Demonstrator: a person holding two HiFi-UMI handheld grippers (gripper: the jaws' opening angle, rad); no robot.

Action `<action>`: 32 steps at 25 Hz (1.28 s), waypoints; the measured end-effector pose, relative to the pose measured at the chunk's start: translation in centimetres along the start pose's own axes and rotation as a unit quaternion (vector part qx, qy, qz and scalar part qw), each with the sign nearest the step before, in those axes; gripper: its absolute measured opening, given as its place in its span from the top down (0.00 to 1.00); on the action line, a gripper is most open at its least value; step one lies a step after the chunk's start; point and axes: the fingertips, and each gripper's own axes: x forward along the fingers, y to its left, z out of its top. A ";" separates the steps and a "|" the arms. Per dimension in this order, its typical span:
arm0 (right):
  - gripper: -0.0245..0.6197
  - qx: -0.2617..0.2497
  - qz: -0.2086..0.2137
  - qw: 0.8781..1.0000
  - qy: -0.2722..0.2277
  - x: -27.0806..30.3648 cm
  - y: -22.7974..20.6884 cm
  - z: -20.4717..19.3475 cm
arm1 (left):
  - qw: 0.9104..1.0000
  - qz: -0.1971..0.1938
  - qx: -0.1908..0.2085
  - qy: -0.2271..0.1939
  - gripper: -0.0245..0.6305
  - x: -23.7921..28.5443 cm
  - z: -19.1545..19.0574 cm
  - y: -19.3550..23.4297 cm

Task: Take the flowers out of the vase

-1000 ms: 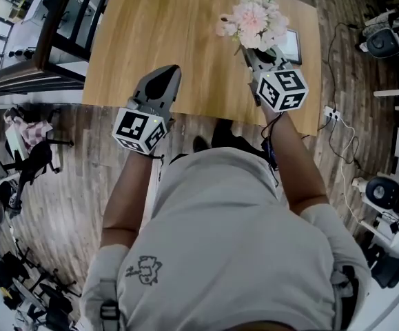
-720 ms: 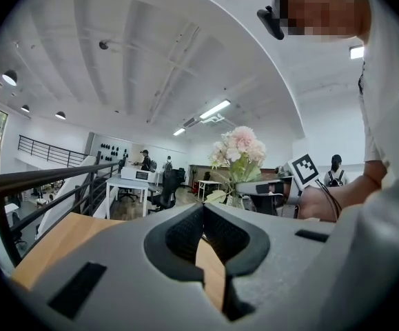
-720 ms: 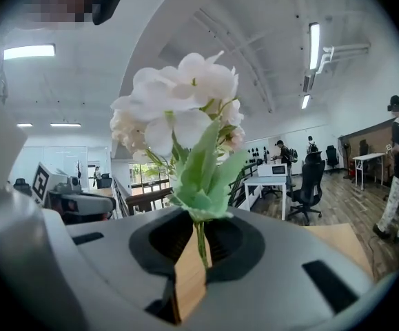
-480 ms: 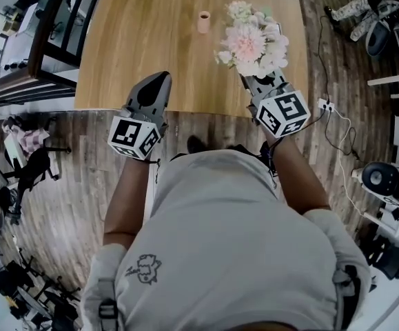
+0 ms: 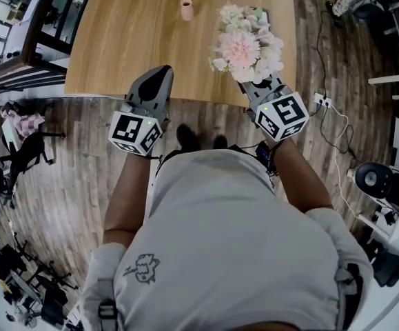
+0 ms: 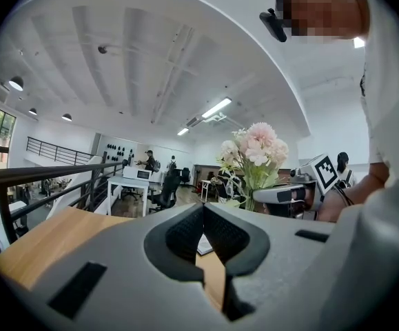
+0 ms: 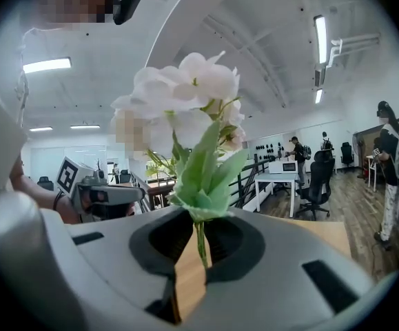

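Observation:
In the head view a bunch of pale pink and white flowers sticks out of my right gripper, over the near edge of the wooden table. In the right gripper view the jaws are shut on the thin green stem, with leaves and blooms rising in front of the right gripper. A small pink vase stands alone on the far part of the table, away from the flowers. My left gripper hangs at the table's near edge, shut and empty.
A dark railing runs along the left of the table. A power strip and cables lie on the wooden floor at the right. Office desks and chairs stand further off.
Both grippers and the person have drawn back from the table toward its near edge, the flowers carried along in the right gripper. The vase has come into view on the far side.

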 end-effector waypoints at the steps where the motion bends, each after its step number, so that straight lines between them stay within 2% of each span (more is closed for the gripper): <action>1: 0.88 -0.001 0.003 1.000 0.000 -0.8 -0.1 -0.1 | 1.000 0.002 0.000 0.001 0.96 -0.2 -0.1 -1.0; 6: 0.88 -0.009 0.020 1.000 0.000 -4.1 0.0 -0.6 | 1.000 0.018 -0.001 -0.002 0.96 -1.7 -0.1 -4.7; 13: 0.88 -0.007 0.058 0.998 0.001 -6.4 2.8 -1.5 | 0.999 0.037 -0.002 -0.004 0.96 -3.7 -0.7 -7.1; 21: 0.88 0.001 0.056 0.998 0.001 -7.7 7.1 -2.5 | 1.000 0.012 0.004 -0.015 0.96 -7.1 -0.5 -7.9; 32: 0.88 -0.005 0.039 0.999 -0.010 -10.1 15.4 -2.6 | 1.000 -0.022 0.011 -0.012 0.96 -15.0 -0.6 -8.7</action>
